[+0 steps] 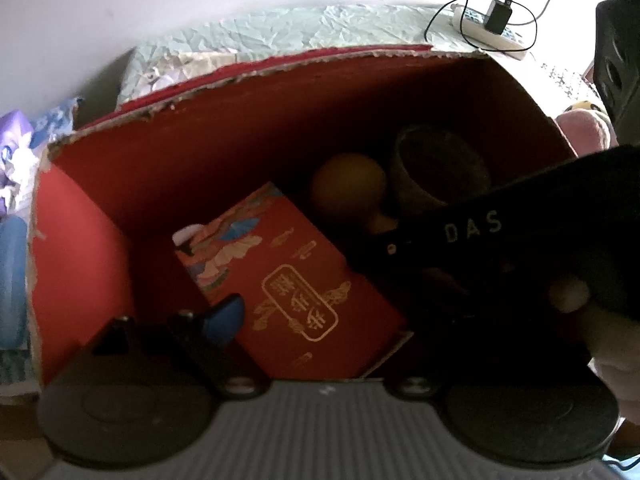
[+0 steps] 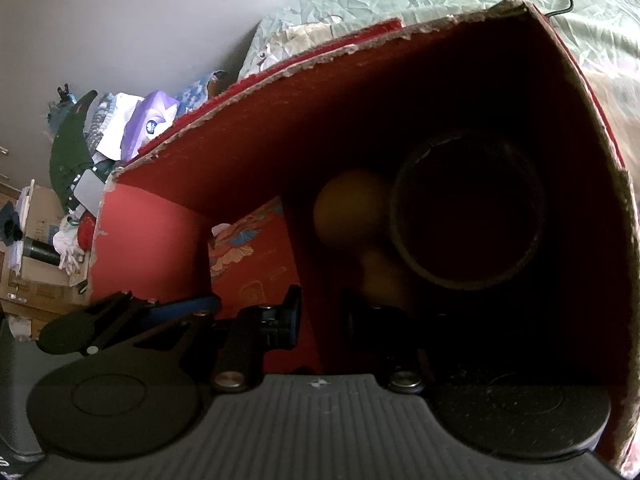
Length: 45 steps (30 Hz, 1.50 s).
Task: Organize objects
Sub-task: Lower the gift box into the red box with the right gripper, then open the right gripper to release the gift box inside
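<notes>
A red cardboard box [image 1: 180,168] with torn edges stands open below both grippers; it also fills the right wrist view [image 2: 248,152]. Inside lie a red packet with gold print [image 1: 304,288], a wooden gourd-shaped piece [image 1: 348,188] and a dark cup [image 1: 440,168]. The same gourd [image 2: 352,212], cup [image 2: 468,216] and packet [image 2: 256,256] show in the right wrist view. My left gripper [image 1: 320,320] hovers over the box, open and empty. My right gripper [image 2: 332,312] reaches down into the box near the gourd; its right finger is lost in shadow. The right gripper's black body [image 1: 500,240] crosses the left wrist view.
The box sits on a crumpled pale green sheet [image 1: 280,32]. A black charger with cable [image 1: 498,14] lies at the back right. A purple tissue pack [image 2: 152,120] and a pile of clothes and clutter [image 2: 76,152] lie to the left of the box.
</notes>
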Each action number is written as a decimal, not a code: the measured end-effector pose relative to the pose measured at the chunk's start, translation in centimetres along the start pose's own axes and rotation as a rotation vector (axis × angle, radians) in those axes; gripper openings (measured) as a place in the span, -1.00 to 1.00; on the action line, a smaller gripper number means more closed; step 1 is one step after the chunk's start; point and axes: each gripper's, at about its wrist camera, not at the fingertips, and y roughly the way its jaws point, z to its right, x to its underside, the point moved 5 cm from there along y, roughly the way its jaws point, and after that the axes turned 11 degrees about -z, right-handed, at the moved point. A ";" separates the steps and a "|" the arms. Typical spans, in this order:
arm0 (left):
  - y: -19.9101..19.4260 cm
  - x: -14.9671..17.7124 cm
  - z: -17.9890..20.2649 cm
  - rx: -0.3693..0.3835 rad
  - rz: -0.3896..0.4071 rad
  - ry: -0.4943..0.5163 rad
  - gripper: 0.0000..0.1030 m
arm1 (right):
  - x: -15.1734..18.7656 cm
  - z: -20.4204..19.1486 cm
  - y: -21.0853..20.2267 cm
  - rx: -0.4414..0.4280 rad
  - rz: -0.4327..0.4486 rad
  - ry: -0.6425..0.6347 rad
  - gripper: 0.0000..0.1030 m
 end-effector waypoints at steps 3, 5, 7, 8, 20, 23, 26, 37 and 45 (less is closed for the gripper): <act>0.0 -0.1 0.0 -0.018 0.001 0.001 0.72 | 0.0 0.0 0.0 -0.005 0.005 0.002 -0.51; 0.1 -0.1 0.1 -0.036 0.001 0.001 0.72 | 0.1 0.0 -0.1 -0.007 0.009 0.003 -0.51; 0.2 -0.1 0.2 -0.054 0.001 0.006 0.72 | 0.0 -0.1 0.1 -0.007 -0.002 -0.006 -0.50; 0.2 0.0 0.3 -0.057 0.002 0.010 0.72 | 0.0 -0.2 0.2 -0.008 -0.018 -0.015 -0.50; 0.3 -0.2 0.9 0.040 -0.015 0.045 0.71 | 0.4 -0.4 1.2 -0.029 -0.168 0.003 -0.52; 0.6 -0.3 1.9 0.006 -0.019 0.078 0.70 | 0.8 -1.0 0.9 -0.026 -0.185 -0.016 -0.53; 0.6 -0.4 2.2 0.005 -0.018 0.088 0.71 | 1.0 -1.4 0.5 -0.019 -0.177 -0.028 -0.53; -1.7 0.1 2.3 -0.111 0.030 0.067 0.72 | 2.1 -2.0 -2.9 0.037 0.056 -0.055 -0.50; -4.0 1.3 1.9 -0.171 0.052 0.010 0.75 | 3.5 -2.4 -4.3 0.046 0.137 -0.049 -0.48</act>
